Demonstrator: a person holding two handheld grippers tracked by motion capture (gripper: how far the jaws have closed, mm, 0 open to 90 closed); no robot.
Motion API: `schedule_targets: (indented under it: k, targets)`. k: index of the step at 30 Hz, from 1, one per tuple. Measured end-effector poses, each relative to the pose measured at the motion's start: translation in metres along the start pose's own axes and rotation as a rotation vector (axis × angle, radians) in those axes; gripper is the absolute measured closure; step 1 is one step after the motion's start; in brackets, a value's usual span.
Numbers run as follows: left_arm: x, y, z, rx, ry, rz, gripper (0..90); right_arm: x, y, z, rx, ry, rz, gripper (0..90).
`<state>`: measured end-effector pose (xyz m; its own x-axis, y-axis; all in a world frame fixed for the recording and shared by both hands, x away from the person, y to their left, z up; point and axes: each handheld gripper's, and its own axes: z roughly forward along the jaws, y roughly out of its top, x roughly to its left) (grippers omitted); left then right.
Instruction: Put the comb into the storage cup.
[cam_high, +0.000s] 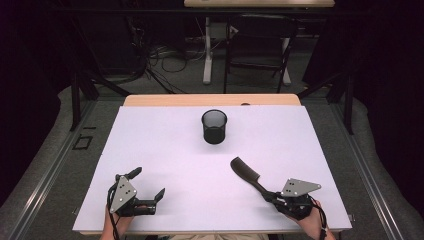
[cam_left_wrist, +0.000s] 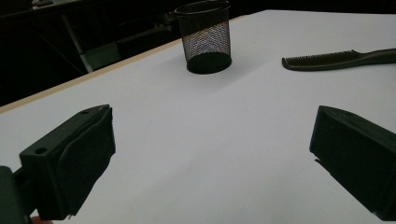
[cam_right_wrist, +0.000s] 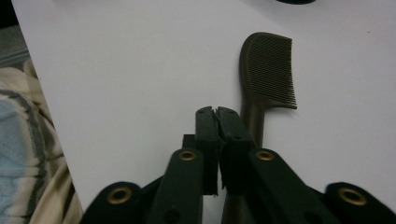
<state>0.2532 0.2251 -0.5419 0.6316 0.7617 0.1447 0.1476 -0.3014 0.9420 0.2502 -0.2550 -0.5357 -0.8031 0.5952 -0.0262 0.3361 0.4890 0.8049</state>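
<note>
Comb (cam_high: 245, 172) is found lying flat on the white counter (cam_high: 165, 150), toothed end pointed towards the far side, handle end reaching back to the right gripper (cam_high: 267, 195). Black mesh cup (cam_high: 214, 126) is noted upright near the middle of the far half of the counter, well apart from the comb, and nothing can be made out inside it. In the right gripper view the fingers (cam_right_wrist: 205, 135) are seen closed pad against pad, with only a thin seam between them; the comb handle is seen to run just beside and beneath the right-hand finger rather than between the pads, so a grip on the comb is not confirmed. The left gripper (cam_high: 149, 182) is rested low at the near left of the counter, its fingers (cam_left_wrist: 74, 154) spread wide with only bare counter between them, the cup and comb being seen farther off in its view. The work in hand is judged to be the taking up of the comb, probably for placing in the cup. It is judged to be at its very start: the comb has not been lifted and the cup has not been touched. A sound hold on the handle, the carry and the placing are all left to be done
</note>
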Motion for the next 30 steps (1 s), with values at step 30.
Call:
schedule_targets:
  k: [30]
  targets:
    - [0.0015, -0.0013, -0.0023, 0.004, 0.001, -0.005, 0.0, 0.0020, -0.0059, 0.0062, 0.176, -0.025, -0.010, 90.0]
